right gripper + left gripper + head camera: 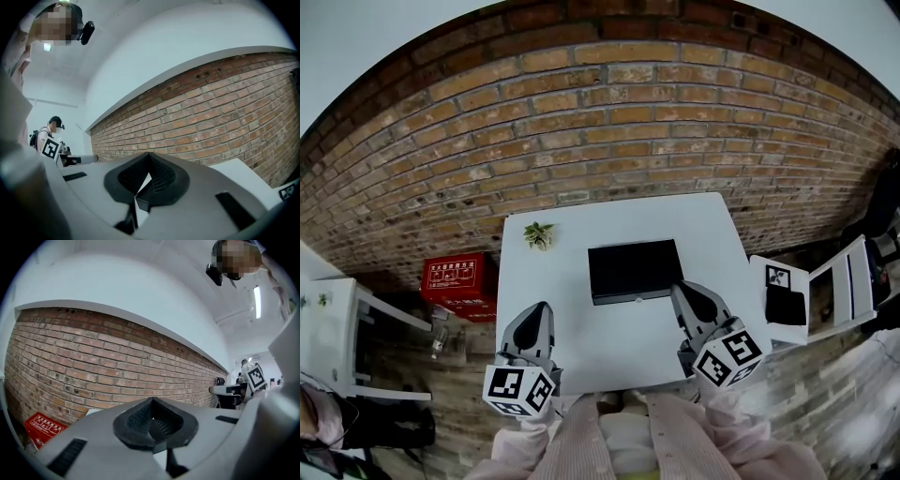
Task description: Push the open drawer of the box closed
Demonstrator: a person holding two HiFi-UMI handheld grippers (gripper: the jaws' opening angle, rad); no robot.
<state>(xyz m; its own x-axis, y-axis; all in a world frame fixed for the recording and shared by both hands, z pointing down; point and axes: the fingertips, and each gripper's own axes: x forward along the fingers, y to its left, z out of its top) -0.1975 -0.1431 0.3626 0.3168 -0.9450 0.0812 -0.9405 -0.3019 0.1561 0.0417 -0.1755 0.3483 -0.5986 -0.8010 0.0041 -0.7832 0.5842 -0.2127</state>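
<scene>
The black box (635, 270) lies flat at the middle of the white table (572, 347), its front face turned toward me; how far its drawer stands out I cannot tell. My left gripper (542, 307) hovers over the table's front left part, well to the left of the box, shut and empty. My right gripper (682, 289) is shut with nothing in it, its tip close to the box's front right corner, not clearly touching. In the left gripper view the jaws (151, 401) meet and face the brick wall. The right gripper view shows the same closed jaws (149, 157); neither gripper view shows the box.
A small potted plant (538, 234) stands at the table's back left. On the floor to the left are a red box (457, 275) and a white shelf (337, 328). A white chair (825, 291) stands to the right. The brick wall (609, 122) runs behind the table.
</scene>
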